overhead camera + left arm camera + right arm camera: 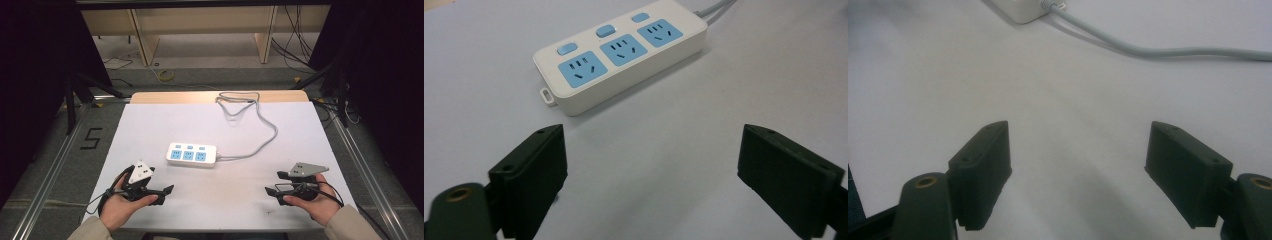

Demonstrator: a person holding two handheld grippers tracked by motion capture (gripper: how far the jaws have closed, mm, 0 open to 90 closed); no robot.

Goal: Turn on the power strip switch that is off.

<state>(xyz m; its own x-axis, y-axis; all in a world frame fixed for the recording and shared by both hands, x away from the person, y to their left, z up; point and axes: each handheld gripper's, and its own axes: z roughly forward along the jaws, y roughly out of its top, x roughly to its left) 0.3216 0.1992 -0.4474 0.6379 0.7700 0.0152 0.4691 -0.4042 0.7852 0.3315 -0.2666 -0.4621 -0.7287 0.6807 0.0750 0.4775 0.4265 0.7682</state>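
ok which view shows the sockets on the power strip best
The left gripper view: the power strip lies close ahead, its three blue sockets and three buttons sharp. The high view shows the whole strip and its cable, but small. The right gripper view catches just one white corner where the cable leaves.

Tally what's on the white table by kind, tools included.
Power strip: 1, three blue sockets, three blue switches
Grey cord: 1, attached to the strip
Handheld tools: 2, left tool and right tool, both open
Total: 4
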